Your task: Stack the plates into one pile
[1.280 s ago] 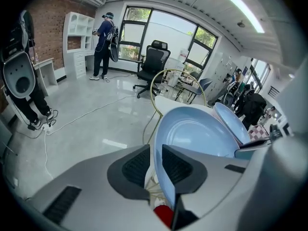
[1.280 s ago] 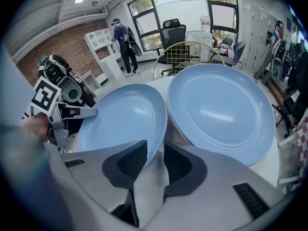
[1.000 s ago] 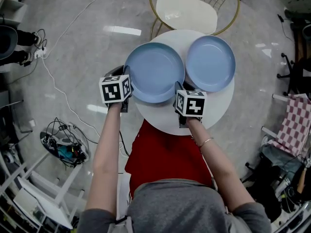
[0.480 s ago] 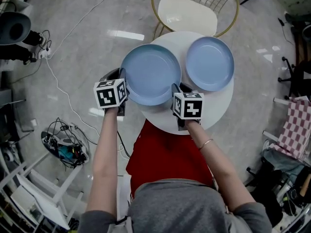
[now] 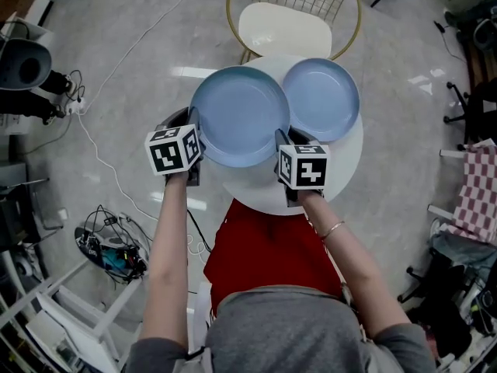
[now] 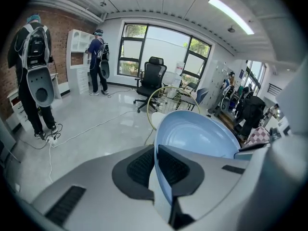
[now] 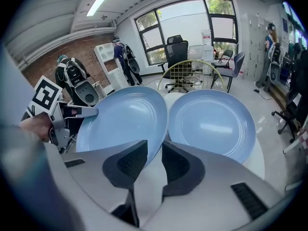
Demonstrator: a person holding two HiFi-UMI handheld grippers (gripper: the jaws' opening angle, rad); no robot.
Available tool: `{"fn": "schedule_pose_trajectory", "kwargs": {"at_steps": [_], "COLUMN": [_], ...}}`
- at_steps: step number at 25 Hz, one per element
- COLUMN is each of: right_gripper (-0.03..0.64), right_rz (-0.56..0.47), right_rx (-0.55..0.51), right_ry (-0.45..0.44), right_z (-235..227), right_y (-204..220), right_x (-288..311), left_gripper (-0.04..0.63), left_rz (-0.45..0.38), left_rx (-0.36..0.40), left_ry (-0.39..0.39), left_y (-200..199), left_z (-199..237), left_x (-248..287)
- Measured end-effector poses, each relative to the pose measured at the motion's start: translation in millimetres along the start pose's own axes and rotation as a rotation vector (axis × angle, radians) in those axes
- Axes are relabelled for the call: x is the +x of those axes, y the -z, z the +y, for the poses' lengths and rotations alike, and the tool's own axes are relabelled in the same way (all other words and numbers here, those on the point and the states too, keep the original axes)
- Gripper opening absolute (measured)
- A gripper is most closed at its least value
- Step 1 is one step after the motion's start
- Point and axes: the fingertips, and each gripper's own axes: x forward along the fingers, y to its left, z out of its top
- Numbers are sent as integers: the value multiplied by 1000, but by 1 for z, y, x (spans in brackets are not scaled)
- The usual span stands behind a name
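Note:
Two light blue plates are in view. The larger-looking one [image 5: 241, 115] is held off the round white table [image 5: 260, 194], and its right edge overlaps the second plate [image 5: 324, 99], which lies flat on the table. My left gripper [image 5: 192, 124] is shut on the held plate's left rim [image 6: 202, 134], with both pads pressed on it. My right gripper [image 5: 284, 140] is shut on the front right rim of the same plate [image 7: 120, 119]. The rim runs down between the right gripper's [image 7: 154, 160] pads, and the second plate [image 7: 211, 121] lies just to the right of them.
A white-seated chair [image 5: 291, 26] with a gold wire frame stands right behind the table. Cables and a device [image 5: 105, 243] lie on the floor at the left. A checked cloth [image 5: 477, 193] hangs at the right. People with gear [image 6: 36, 76] stand far off by the brick wall.
The held plate has shifted right between the two grippers and now overlaps the second plate's left edge; before, the two plates sat side by side.

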Motion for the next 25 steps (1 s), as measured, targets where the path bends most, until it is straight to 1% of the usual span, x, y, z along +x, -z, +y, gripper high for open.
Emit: {"fn": "schedule_pose_trajectory", "kwargs": {"at_steps": [8,15,20,25], "right_gripper": [109,109,109,109], "right_rz": [-75,-107,-114,-100], "right_rx": [89,183,232,268], "right_ry": [88,187,233,264], "right_z": [-68,-135,-167,-191], "right_y": [-16,-11,-5,0], "right_x": [-37,-65,-72,-69], "left_gripper": [37,37,37,37], "left_rz": [-7,13,38,61], "left_rx": [105,200,247,271], "left_ry": [105,211,260,285], "left_y": [-39,-55,-57,-54], "left_z": [-79,-157,-193,-213], "left_x": [28,62,82,101]}}
